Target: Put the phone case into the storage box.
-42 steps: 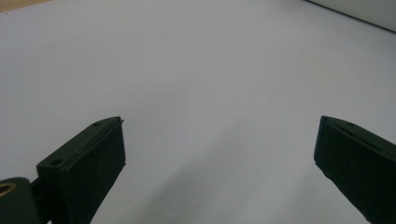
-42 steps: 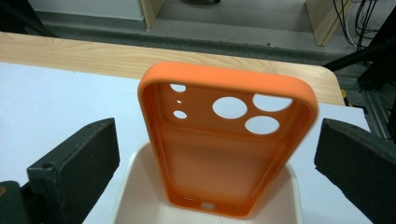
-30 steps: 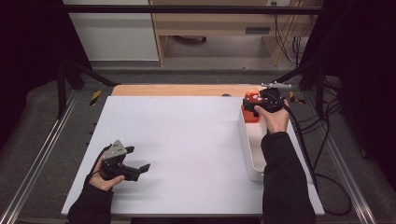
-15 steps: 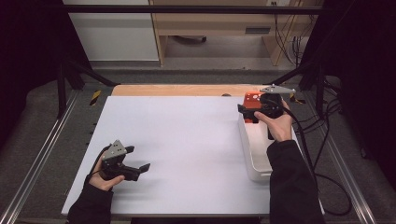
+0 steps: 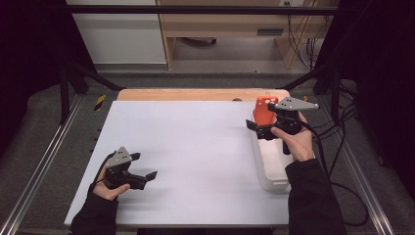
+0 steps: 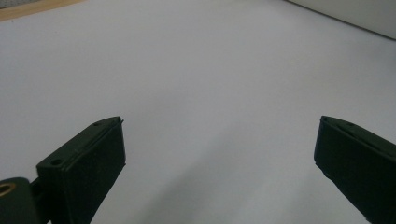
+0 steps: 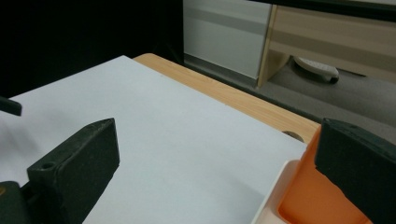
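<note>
An orange plastic container (image 5: pixel 264 110) stands at the far end of a long white tray (image 5: pixel 266 182) on the table's right side. My right gripper (image 5: pixel 258 130) hovers open just in front of and beside it, jaws pointing left over the tray's edge. In the right gripper view the right gripper (image 7: pixel 218 128) holds nothing between its wide jaws, and the orange container (image 7: pixel 306 198) sits low at the right, partly behind the right jaw, inside the tray (image 7: pixel 273 189). My left gripper (image 5: pixel 145 166) rests open on the white tabletop at the near left. In the left gripper view the left gripper (image 6: pixel 219 123) spans bare white surface.
The white tabletop (image 5: pixel 195 142) has a wooden strip (image 5: pixel 195 94) along its far edge. Metal rails (image 5: pixel 44 156) run down both sides. A black cable (image 5: pixel 337 176) trails from the right gripper over the table's right edge. Cabinets (image 5: pixel 215 24) stand beyond the table.
My right gripper has drawn back along the tray toward the person, and more of the orange container shows beyond it. The left gripper has stayed in place.
</note>
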`<state>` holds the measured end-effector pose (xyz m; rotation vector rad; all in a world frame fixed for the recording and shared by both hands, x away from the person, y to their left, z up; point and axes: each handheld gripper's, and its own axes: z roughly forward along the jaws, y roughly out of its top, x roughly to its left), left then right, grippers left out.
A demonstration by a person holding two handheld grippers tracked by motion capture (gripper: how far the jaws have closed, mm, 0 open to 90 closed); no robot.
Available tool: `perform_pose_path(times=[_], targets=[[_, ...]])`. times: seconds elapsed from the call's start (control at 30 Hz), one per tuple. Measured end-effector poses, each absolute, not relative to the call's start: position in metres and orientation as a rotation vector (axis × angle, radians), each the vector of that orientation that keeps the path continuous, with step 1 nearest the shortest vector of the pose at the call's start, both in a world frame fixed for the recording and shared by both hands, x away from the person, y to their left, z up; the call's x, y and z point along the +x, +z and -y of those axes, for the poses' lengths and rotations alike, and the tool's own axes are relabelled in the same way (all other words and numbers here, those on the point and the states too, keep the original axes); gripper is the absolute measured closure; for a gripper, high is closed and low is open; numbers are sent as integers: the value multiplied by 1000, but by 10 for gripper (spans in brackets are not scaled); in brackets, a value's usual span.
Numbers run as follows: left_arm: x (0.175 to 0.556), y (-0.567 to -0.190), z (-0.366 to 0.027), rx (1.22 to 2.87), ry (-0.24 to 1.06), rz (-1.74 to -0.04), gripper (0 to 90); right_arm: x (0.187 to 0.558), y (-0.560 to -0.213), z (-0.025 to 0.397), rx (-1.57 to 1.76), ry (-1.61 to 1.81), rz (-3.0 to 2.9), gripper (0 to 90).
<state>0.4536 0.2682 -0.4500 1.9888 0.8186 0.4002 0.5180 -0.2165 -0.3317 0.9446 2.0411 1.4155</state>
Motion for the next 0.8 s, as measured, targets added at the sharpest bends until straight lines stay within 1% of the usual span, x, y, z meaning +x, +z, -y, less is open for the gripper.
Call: perform_pose_path(times=[0.33,0.8], targets=[[453,-449,-269,1968,396,-818,14,490,-339,220,832,1494,-2052,5],[451,-446,-268,1951,401,-791,14,455,-381,254,801,1559,-2068,5]])
